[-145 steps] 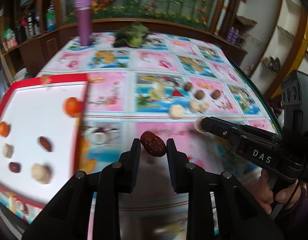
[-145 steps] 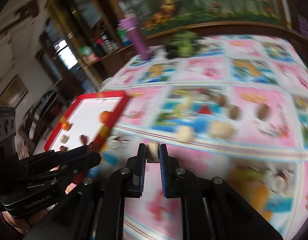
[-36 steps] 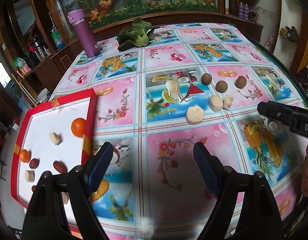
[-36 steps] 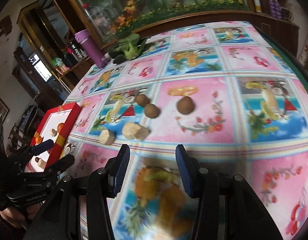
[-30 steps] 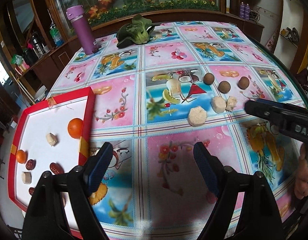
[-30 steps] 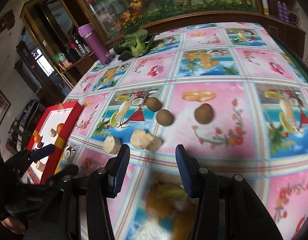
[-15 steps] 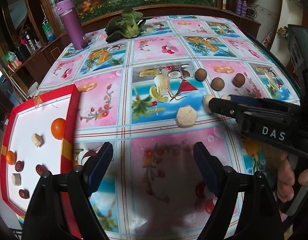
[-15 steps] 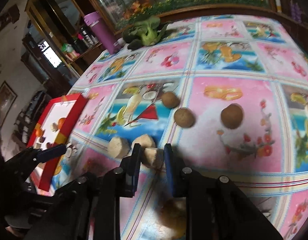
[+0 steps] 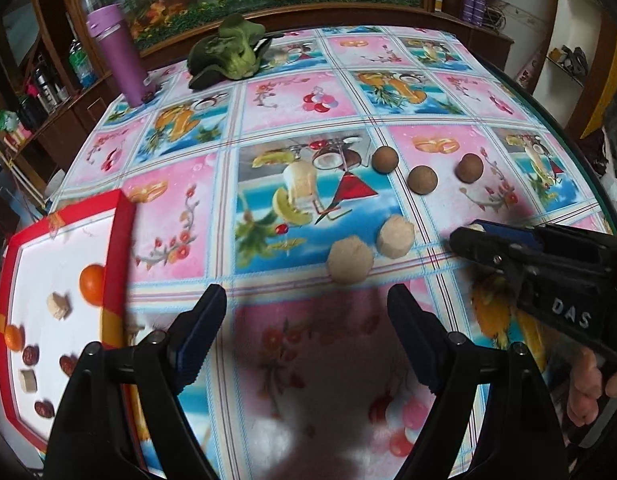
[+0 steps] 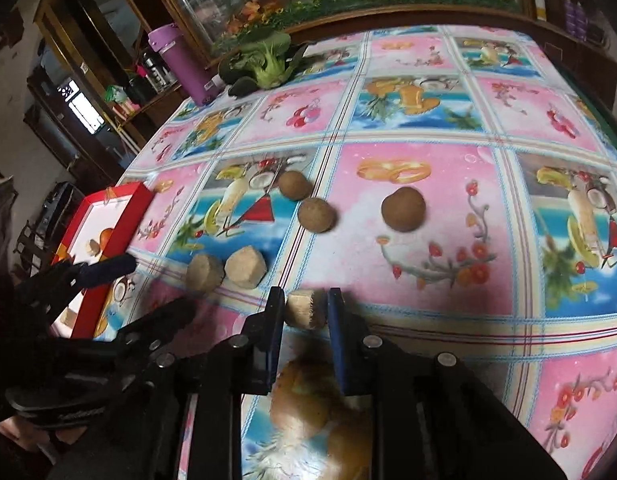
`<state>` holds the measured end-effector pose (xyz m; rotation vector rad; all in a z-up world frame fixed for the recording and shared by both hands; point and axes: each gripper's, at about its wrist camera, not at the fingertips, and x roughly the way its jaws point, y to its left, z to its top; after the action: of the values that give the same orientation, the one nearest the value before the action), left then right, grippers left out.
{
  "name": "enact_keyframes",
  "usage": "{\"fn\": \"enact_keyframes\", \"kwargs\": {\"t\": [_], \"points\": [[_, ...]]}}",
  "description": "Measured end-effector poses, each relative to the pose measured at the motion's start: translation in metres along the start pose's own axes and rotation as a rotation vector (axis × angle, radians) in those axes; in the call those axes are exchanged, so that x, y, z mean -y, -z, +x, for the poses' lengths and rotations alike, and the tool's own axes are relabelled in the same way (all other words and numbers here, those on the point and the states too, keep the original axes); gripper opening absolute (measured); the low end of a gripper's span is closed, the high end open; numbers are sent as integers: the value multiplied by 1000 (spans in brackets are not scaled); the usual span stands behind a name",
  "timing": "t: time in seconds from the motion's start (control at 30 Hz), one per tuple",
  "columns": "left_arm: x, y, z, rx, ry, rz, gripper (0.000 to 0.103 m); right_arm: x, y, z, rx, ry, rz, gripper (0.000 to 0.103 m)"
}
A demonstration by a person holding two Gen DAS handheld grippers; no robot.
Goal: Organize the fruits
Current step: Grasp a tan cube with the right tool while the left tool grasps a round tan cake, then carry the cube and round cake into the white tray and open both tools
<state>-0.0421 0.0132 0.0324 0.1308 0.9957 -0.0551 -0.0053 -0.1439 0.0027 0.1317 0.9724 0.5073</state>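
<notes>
My right gripper is shut on a small pale beige chunk low over the tablecloth. Two more beige chunks lie just to its left, and three brown round fruits sit beyond. In the left wrist view the same two chunks lie just ahead of my open, empty left gripper. The right gripper reaches in from the right there. A red-rimmed white tray at the left holds oranges, red dates and pale chunks.
A purple bottle and a green leafy vegetable stand at the table's far side. The table's rounded edge curves along the right. A wooden cabinet runs behind the table. A hand holds the right gripper's handle.
My right gripper's jaws have come together around the small beige chunk and lifted it away from the other two. My left gripper has drifted toward those two chunks, still open.
</notes>
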Motion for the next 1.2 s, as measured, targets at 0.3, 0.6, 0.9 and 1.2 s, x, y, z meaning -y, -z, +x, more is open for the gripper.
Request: {"fn": "enact_keyframes", "kwargs": {"t": [0.3,0.6,0.9,1.2], "points": [[3,-11,26,-40,7,27,83,-3,2,-1,-21,4,-52,20],[4,-15,30,-13,106,31,57,-3,1,-2,-13,30,-56,21],[6,-11,24,9,135,37,29,-3,1,-1,-1,42,-62,16],[-2,0,15,9,142,-20,29,-7,1,0,-1,21,-68,16]]}}
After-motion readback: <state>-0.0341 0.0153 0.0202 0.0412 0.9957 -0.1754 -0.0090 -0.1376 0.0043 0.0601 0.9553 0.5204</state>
